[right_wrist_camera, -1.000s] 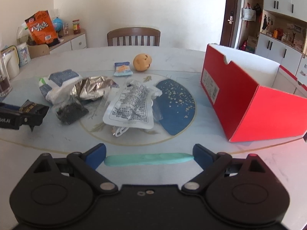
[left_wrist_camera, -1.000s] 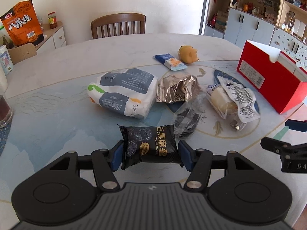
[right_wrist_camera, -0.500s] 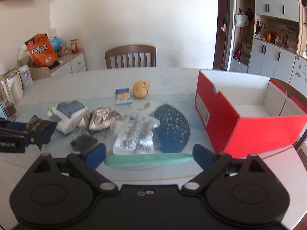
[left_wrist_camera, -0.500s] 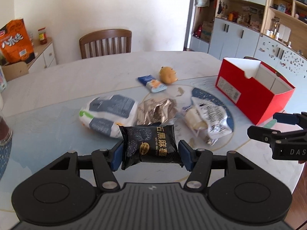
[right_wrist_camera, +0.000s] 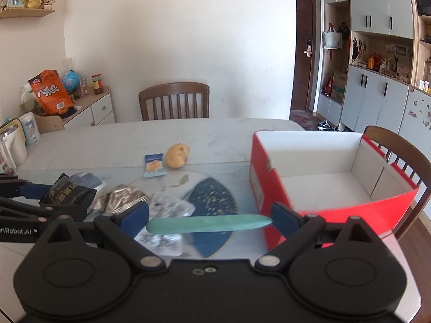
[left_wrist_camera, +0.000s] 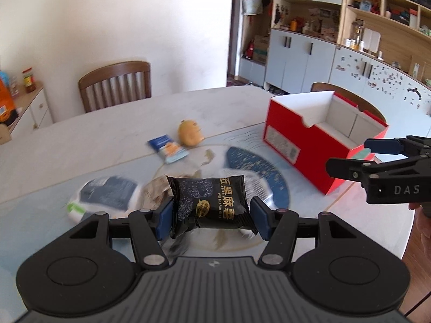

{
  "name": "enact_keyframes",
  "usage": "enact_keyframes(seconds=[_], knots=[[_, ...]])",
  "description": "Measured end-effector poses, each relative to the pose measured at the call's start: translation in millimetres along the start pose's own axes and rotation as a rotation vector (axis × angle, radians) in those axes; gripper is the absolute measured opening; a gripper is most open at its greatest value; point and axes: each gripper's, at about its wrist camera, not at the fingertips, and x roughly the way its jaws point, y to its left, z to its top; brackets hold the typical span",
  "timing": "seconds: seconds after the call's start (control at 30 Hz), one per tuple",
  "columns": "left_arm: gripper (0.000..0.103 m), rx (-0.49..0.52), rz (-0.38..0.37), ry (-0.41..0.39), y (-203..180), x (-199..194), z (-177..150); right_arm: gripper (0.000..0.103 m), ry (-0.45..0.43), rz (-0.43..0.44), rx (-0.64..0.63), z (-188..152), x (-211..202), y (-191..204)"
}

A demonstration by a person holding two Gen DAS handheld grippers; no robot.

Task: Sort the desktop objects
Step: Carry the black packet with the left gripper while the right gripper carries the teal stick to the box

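My left gripper (left_wrist_camera: 211, 216) is shut on a black snack packet (left_wrist_camera: 212, 203) and holds it high above the table; the packet also shows in the right wrist view (right_wrist_camera: 67, 195). My right gripper (right_wrist_camera: 210, 222) is shut on a long teal stick (right_wrist_camera: 208, 223), lengthwise between its pads, and hangs in the air just left of the open red box (right_wrist_camera: 336, 185). The right gripper also shows in the left wrist view (left_wrist_camera: 382, 158), close to the red box (left_wrist_camera: 309, 140), which is white inside and holds nothing I can see.
On the table lie a blue-and-white bag (left_wrist_camera: 107, 195), a foil packet (right_wrist_camera: 121, 200), a clear printed pouch (right_wrist_camera: 167, 207), a small blue packet (right_wrist_camera: 154, 164) and a yellow toy (right_wrist_camera: 176, 156). Wooden chairs (right_wrist_camera: 175, 101) stand at the far side and behind the box.
Both grippers have risen and swung right toward the red box, each still gripping its object. The box interior has come into view.
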Motion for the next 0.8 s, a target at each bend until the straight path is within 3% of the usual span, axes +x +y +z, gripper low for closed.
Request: enact_keyframes(seconds=[0.8], knots=[[0.059, 0.014, -0.013, -0.024, -123.6, 102.2, 101.9, 0.097, -0.002, -0.004, -0.063, 40.5, 42.0, -147.1]])
